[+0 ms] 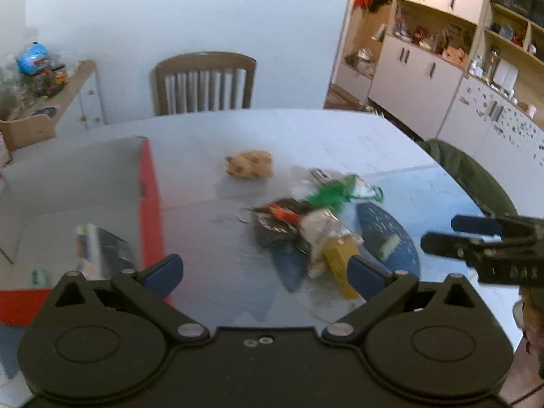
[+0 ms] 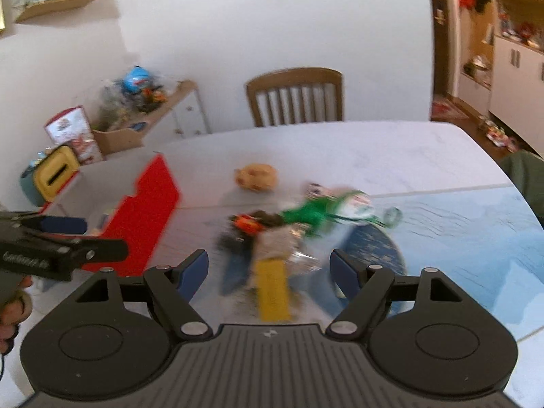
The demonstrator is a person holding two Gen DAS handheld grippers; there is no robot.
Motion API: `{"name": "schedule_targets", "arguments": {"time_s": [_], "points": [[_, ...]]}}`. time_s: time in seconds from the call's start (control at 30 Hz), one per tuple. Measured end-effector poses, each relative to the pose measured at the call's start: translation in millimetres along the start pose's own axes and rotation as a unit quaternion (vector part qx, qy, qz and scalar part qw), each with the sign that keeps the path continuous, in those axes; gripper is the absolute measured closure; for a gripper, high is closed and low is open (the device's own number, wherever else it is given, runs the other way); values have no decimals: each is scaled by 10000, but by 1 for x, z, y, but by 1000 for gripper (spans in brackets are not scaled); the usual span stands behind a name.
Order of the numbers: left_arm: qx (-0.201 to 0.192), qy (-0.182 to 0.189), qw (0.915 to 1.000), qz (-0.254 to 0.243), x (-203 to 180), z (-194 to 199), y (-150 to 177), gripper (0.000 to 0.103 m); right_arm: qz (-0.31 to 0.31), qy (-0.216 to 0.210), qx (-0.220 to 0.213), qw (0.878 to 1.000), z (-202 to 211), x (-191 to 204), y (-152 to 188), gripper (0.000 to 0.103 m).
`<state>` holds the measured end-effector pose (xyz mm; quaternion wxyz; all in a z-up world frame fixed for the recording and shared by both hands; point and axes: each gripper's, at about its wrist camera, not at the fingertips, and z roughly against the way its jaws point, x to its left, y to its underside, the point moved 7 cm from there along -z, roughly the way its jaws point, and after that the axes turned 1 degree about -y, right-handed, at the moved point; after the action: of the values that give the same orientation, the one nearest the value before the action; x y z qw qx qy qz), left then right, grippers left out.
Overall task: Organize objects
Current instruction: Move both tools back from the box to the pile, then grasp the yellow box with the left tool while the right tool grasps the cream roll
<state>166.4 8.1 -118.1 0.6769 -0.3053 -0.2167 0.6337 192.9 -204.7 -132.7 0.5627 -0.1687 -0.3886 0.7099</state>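
Left wrist view
- Left gripper (image 1: 265, 273): hovering over the near part of the table (image 1: 340, 136), jaws spread wide, gripping nothing.
- Box (image 1: 149, 204): red-sided, open, sitting at the left; a carton (image 1: 98, 248) is lying inside, near its right wall.
- Pile of clutter (image 1: 306, 224): lying right of centre, blurred; dark wrappers, a white packet and a yellow box (image 1: 340, 258) are overlapping one another, with a green bag (image 1: 336, 192) at the far edge.
- Stuffed toy (image 1: 250, 164): tan, sitting alone beyond the pile, apart from it.
- Right gripper (image 1: 438, 234): reaching in from the right edge, fingers a little apart, empty.

Right wrist view
- Right gripper (image 2: 268, 272): hanging just short of the pile, jaws wide, holding nothing.
- Yellow box (image 2: 272, 289): lying between the two fingers' line of reach, nearest of all the items.
- Green bag (image 2: 312, 212): lying farther right, partly over a blue mat (image 2: 374, 248).
- Box (image 2: 142, 214): standing at the left, open.
- Left gripper (image 2: 81, 238): showing at the left edge, over the box side.

Step in hand: judging by the pose, both grippers are approaching for a pick; most items are still outside the box.
Next move: probably lowering onto the yellow box, closing across its narrow sides, then carrying it left; overlapping wrappers may be dragging along.
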Motion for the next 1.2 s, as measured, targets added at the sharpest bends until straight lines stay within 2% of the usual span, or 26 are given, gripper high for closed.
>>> {"name": "schedule_targets", "arguments": {"time_s": [0.27, 0.4, 0.73, 0.9, 1.0, 1.2], "points": [[252, 138, 9995, -97, -44, -37, 17, 1, 34, 209, 277, 9994, -23, -44, 15, 25], [372, 128, 9992, -75, -58, -55, 21, 1, 299, 199, 508, 9981, -42, -53, 24, 25], [619, 57, 9978, 215, -74, -88, 18, 1, 790, 20, 755, 9940, -71, -71, 34, 25], [704, 14, 9973, 227, -82, -108, 17, 1, 1225, -152, 848, 9887, -88, -72, 39, 25], [751, -45, 9970, 184, -86, -119, 16, 1, 1250, -178, 891, 9880, -97, -74, 41, 25], [931, -113, 9952, 286, -86, -137, 19, 8, 1271, -234, 897, 9875, -110, -78, 42, 25]]}}
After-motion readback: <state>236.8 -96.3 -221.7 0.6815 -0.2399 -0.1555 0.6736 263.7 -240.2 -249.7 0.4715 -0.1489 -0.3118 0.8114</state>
